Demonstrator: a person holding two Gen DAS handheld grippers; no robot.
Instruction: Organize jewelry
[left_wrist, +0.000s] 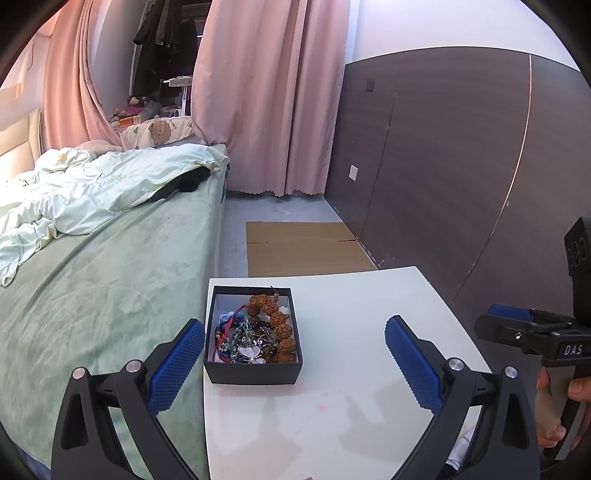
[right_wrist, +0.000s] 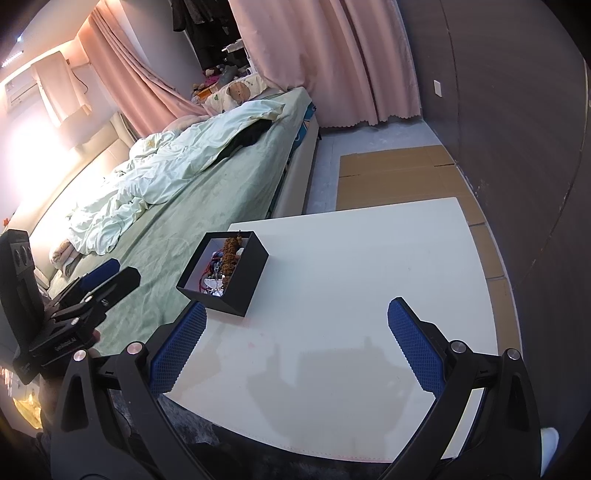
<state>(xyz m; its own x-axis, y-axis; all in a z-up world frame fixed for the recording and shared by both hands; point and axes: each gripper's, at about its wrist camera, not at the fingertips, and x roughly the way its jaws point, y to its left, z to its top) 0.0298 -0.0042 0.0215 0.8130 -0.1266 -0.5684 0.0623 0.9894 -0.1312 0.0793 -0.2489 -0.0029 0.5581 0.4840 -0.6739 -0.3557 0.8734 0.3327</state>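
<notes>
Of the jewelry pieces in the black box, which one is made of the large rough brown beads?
The chunky brown bead strand along the right side of the black box. Its big knobbly brown beads set it apart from the red cords and the white butterfly piece beside it.

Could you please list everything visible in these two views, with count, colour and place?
Jewelry box: one, black, white table's left edge.
Jewelry: tangled pile, brown beads, red and blue cords, silvery butterfly, inside box.
Table: one, white, beside bed.
Bed: one, green sheet, pale quilt, left.
Curtains: pink, behind bed.
Cardboard: brown, flat on floor.
Wall panel: dark brown, right.
Left gripper: blue pads, open.
Right gripper: blue pads, open.
</notes>
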